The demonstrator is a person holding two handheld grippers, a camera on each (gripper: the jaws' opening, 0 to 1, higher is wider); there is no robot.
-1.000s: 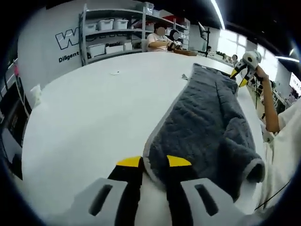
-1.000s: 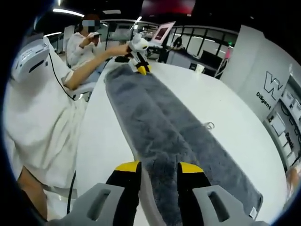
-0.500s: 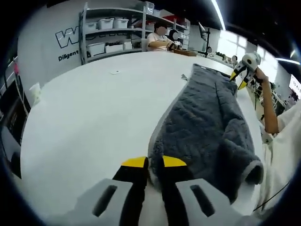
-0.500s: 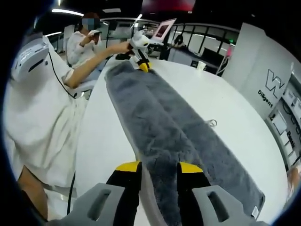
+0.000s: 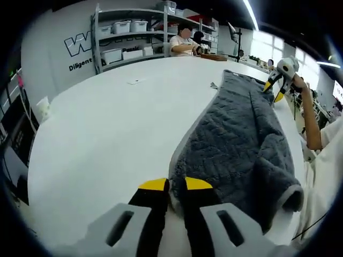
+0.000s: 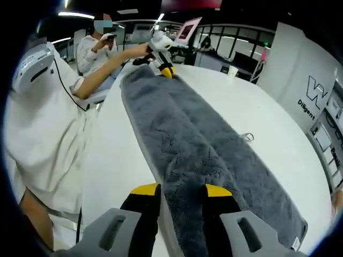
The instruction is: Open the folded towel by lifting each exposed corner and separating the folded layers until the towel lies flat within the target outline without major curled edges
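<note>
The soft, limp towel [image 5: 236, 139] was pinched at opposite ends by the left gripper [image 5: 170, 185] and right gripper [image 6: 182, 188], low in each frame.

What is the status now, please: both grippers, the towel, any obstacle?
Left gripper shut on towel edge. Right gripper shut on the opposite end. Towel stretched long, layers folded. White table around it; nothing in the way.

grey towel [image 6: 198, 144], jaws clamping its edge

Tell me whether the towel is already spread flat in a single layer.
No: in the right gripper view the grey towel lies in a long narrow strip, its layers folded lengthwise.
</note>
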